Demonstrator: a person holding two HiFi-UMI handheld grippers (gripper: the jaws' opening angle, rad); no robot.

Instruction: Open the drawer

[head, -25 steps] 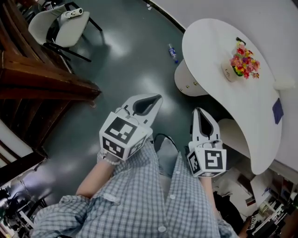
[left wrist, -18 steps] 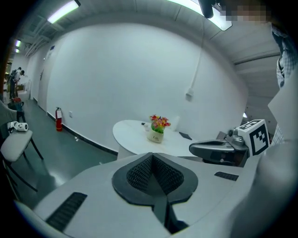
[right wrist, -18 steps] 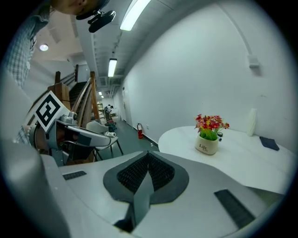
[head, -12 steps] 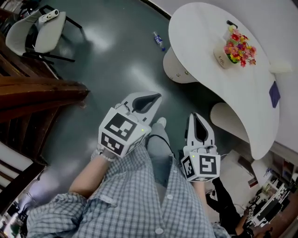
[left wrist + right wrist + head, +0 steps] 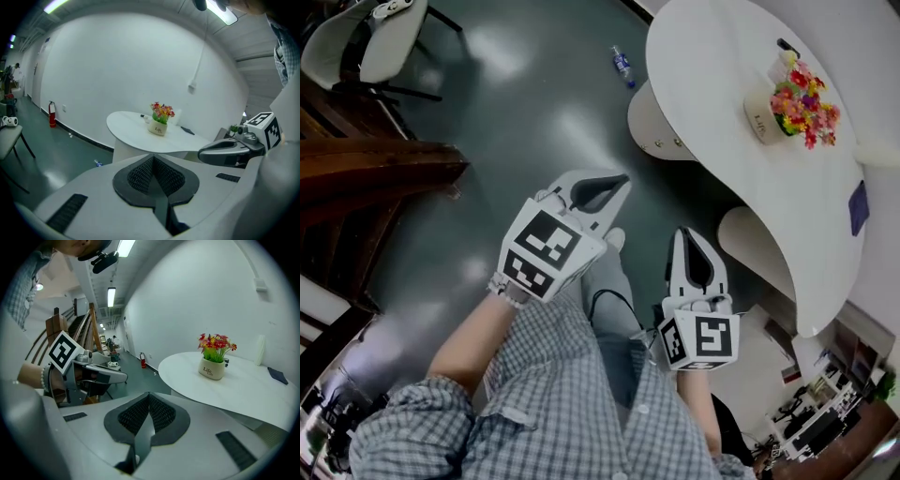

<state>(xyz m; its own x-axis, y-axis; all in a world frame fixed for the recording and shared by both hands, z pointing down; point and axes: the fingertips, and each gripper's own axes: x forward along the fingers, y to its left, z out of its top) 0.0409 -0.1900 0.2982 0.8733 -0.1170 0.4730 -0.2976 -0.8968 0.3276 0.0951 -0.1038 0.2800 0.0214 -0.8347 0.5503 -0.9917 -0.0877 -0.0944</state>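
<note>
left gripper clenched, pads together, nothing btwn them. right gripper same: shut tight, empty. both held over the dark floor, just ahead of the person's checked shirt, left one a bit farther out. white curved table sits far right w/ flower pot on top. rounded white base under table's left end. can't tell which part is the drawer. both grippers well apart from table.

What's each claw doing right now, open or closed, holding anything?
Left claw: closed, holding nothing.
Right claw: closed, holding nothing.
</note>
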